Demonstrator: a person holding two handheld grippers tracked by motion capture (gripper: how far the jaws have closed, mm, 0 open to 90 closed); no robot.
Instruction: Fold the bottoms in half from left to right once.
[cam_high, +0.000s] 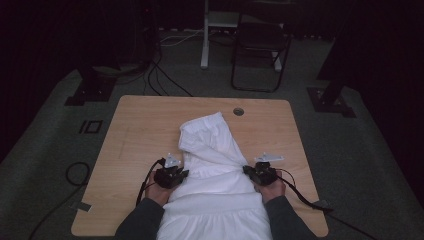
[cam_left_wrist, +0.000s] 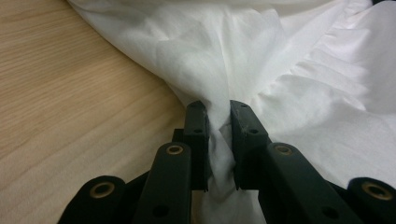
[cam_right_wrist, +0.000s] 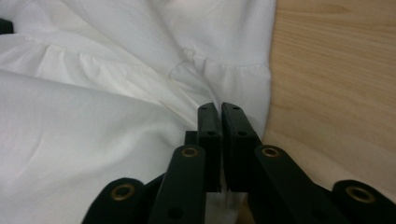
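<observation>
A white hooded garment lies on the wooden table, hood toward the far edge and body hanging over the near edge. My left gripper is at the garment's left side, and its jaws pinch a bunched fold of white cloth. At the right side, my right gripper has its jaws almost together on a thin edge of the cloth. A hand holds each gripper from the near side.
A round cable hole sits near the table's far edge. Behind the table stand a dark chair and a white stand. Cables run over the grey floor. Bare wood lies left of the garment.
</observation>
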